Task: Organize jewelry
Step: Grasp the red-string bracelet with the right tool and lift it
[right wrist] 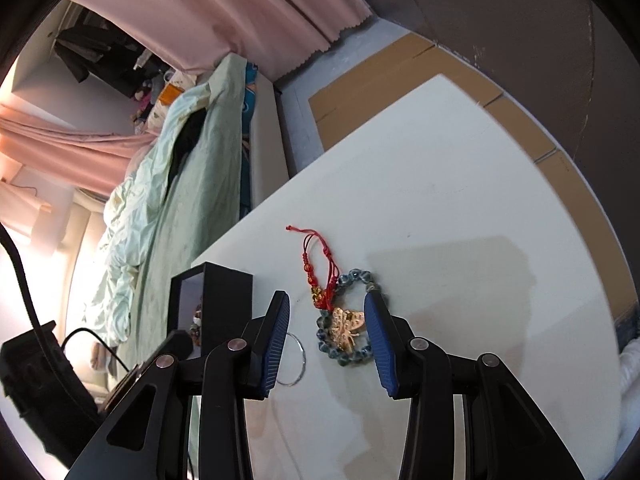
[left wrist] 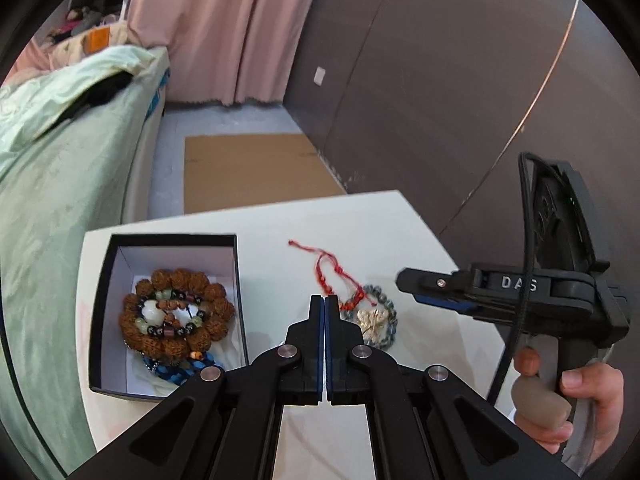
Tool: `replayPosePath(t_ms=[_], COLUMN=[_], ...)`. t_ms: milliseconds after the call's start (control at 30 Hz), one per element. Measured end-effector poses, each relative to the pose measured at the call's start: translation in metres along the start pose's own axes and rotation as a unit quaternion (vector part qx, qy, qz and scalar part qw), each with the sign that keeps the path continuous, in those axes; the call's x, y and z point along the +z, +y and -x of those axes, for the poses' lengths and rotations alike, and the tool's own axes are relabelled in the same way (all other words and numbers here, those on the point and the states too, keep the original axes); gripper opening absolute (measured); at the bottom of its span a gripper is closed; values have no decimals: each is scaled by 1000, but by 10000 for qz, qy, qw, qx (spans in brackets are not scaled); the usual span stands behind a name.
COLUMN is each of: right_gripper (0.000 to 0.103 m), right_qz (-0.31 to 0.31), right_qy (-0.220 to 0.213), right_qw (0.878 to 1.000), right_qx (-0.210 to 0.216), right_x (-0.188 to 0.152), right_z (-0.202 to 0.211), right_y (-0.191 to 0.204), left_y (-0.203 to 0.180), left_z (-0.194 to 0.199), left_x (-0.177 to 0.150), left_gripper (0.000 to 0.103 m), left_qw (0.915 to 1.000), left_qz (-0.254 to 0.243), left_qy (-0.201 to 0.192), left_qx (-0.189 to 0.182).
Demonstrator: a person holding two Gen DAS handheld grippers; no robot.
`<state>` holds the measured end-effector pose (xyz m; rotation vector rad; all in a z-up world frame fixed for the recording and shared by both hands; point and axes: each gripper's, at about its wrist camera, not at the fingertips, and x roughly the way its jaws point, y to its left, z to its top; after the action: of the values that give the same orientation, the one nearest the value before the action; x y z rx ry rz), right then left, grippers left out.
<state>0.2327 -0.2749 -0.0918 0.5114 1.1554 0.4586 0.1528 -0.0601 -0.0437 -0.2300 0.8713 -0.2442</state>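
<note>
A black box (left wrist: 160, 240) with a white lining stands on the white table (left wrist: 400, 224) and holds several bead bracelets, the largest of brown knobbly beads (left wrist: 176, 316). To its right lie a red cord bracelet (left wrist: 326, 268), a blue-grey bead bracelet (left wrist: 386, 308) and a gold butterfly piece (left wrist: 370, 318). My left gripper (left wrist: 324, 304) is shut and empty, just left of these. My right gripper (right wrist: 327, 312) is open above the bead bracelet (right wrist: 352, 280), the butterfly (right wrist: 348, 328) and the red cord (right wrist: 320, 276). A thin silver ring (right wrist: 298, 360) lies by its left finger.
The black box (right wrist: 224, 304) shows at the left in the right wrist view. A bed with a green cover (left wrist: 60, 200) runs along the table's left side. Flat cardboard (left wrist: 256, 168) lies on the floor beyond the table. A dark wall (left wrist: 460, 100) stands to the right.
</note>
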Motion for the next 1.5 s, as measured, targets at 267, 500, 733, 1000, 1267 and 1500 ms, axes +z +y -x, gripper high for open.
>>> replayPosePath(t_ms=[267,500,733,1000,1267,1500], right_gripper=[41,9,8,8,8,8], right_qz=[-81,-122,-86,-97,-123,-99], right_qy=[329,390,-15,-403,-697,-753], right_qw=[9994,9992,9998,9983,9962,9956], right_qx=[-109,-28,160,415,507,543], right_x=[7,5,4,-2,-7,-11], right_z=[-34,-39,-3,39,71,82], right_y=[4,3,2,-1,-6,-10], left_y=[14,21,10,-8,-28,-31], left_z=[-9,-11,-16,-13,-34,-59], left_x=[4,4,-3,-15,-33,-48], left_gripper=[0,0,14,62,57,29], left_qw=[9993,9984,9981,9994,9967,9926], left_qz=[260,450,362,112,-477,-651], left_qy=[245,322,483,331,568,870], left_qx=[-61,-74,-105,-41,343,535])
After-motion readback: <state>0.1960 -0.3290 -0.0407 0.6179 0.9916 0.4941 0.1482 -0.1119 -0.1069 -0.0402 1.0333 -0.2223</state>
